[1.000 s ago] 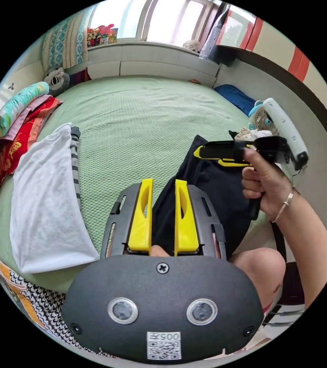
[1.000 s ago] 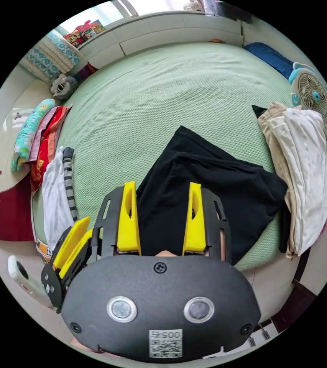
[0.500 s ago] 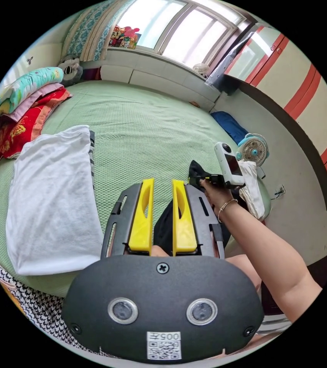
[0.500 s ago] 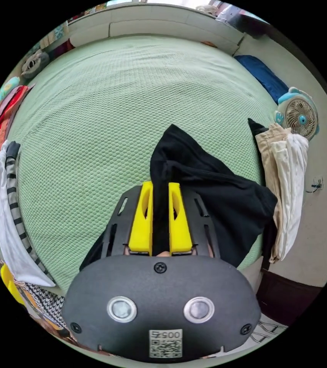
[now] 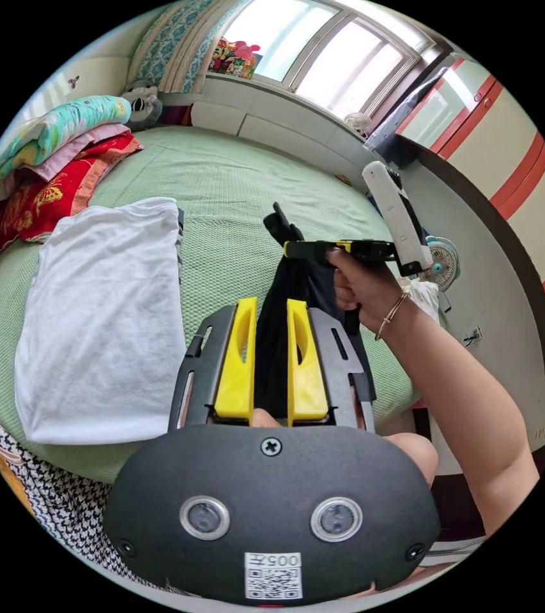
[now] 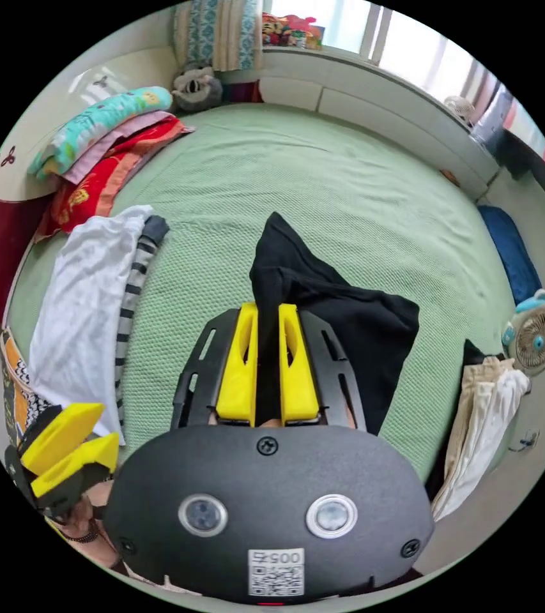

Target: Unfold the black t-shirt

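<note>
Black cotton, the t-shirt is bunched and lifted off the green textured bedspread; half a second ago it lay lower and wider over the bed's near corner, and in the right gripper view it now hangs as a narrower drape with one point standing up above the jaws. The right gripper keeps its yellow jaws nearly closed, both pressing on a fold of the shirt, just as in the earlier frame. In the left gripper view the right gripper has risen with the person's hand, and the shirt trails down from it to between the left gripper jaws. Those jaws stand a little apart with black cloth between them; whether they pinch it I cannot tell. A second ago the right gripper's jaws were wide apart over the flat shirt.

A folded white garment lies to one side on the bed, and a small blue fan stands beyond the beige folded clothes.

Each gripper's grey housing carries a square code label; its small print is not legible.
</note>
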A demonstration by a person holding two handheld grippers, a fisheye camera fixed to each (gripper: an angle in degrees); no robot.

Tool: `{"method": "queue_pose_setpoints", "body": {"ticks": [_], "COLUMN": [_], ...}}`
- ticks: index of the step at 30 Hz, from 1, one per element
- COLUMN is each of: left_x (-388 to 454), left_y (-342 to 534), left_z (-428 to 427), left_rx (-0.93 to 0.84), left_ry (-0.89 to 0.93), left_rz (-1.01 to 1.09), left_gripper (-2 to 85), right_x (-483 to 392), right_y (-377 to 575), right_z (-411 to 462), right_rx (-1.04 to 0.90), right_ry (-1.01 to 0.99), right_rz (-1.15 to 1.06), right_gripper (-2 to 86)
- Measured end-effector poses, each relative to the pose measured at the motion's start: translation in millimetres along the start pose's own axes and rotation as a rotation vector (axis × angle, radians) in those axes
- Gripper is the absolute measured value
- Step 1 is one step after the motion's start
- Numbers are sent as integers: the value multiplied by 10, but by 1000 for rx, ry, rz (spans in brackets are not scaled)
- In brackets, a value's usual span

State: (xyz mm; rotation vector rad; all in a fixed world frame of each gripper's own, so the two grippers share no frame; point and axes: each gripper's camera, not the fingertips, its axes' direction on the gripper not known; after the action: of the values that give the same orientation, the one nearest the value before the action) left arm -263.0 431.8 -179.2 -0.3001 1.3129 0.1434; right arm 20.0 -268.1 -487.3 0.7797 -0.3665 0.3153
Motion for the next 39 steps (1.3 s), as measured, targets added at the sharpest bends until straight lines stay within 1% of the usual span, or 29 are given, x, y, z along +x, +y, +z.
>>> {"method": "queue_pose_setpoints", "body": {"ticks": [1,3,6,9,13,17,20,22,23,24,25,27,29,32,36,39], "left_x": [-11,-67,-140,-194,-227,-209,-202,-201,-203,-204,-206,-201,-195,-136,7,63], "left_y": [-10,-52,-98,-128,-134,-112,-99,-97,-99,-103,-106,-127,-142,-142,-93,-46], "left_z": [4,17,55,86,118,223,298,347,382,417,436,532,620,802,1033,1139], "left_rx": [1,12,14,11,14,-8,-15,-24,-30,-34,-37,-63,-87,-142,-199,-218], "left_ry": [-7,-37,-72,-109,-131,-155,-160,-175,-184,-192,-197,-207,-208,-231,-281,-264], "left_rz": [-5,-31,-63,-80,-83,-76,-79,-79,-78,-76,-76,-64,-55,-17,75,114], "left_gripper": [82,83,83,83,83,84,85,85,85,86,86,87,89,94,102,103], "right_x": [-146,-288,-416,-402,-419,-560,-657,-676,-666,-610,-516,-343,-195,49,460,744], "right_y": [-74,-142,-16,351,1117,1608,1838,1876,1870,1854,1853,1857,1864,1897,1926,1958], "right_z": [-51,-138,-320,-347,-298,-222,-104,-32,-26,-37,-84,-167,-240,-358,-486,-599], "right_rx": [10,18,79,30,0,-24,-55,-82,-85,-83,-64,-31,-19,34,81,137], "right_ry": [-42,-108,-179,-188,-193,-222,-223,-174,-154,-137,-183,-245,-285,-277,-306,-302], "right_rz": [-43,-42,-84,-124,-229,-333,-394,-426,-425,-405,-388,-343,-331,-308,-205,-134], "right_gripper": [35,59,87,96,120,137,133,107,86,44,15,-8,-14,-16,-16,-16]}}
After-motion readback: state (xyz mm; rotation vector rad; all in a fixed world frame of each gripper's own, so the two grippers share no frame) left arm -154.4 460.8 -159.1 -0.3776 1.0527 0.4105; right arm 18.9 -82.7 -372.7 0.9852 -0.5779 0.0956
